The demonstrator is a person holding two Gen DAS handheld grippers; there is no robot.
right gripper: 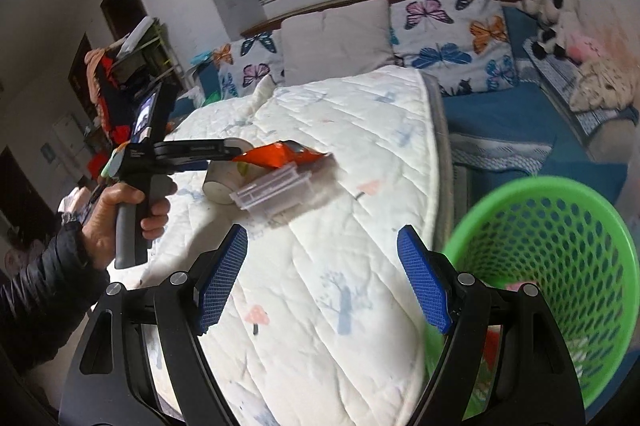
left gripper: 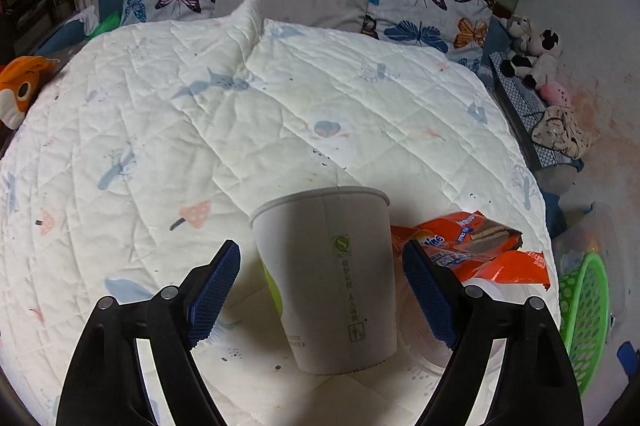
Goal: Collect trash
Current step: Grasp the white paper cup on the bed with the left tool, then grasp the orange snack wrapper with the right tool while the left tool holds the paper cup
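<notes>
Paper cup [left gripper: 326, 278] sits between the left gripper's [left gripper: 322, 290] spread fingers; close squarely mid-wall; right gripper [right gripper: 322, 278] gapes empty.

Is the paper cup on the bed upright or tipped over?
Tipped: the paper cup lies on its side on the quilt, its base facing the right camera.

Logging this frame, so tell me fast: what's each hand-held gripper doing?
Left hand-held gripper: open, straddling the paper cup.
Right hand-held gripper: open, holding nothing.
</notes>
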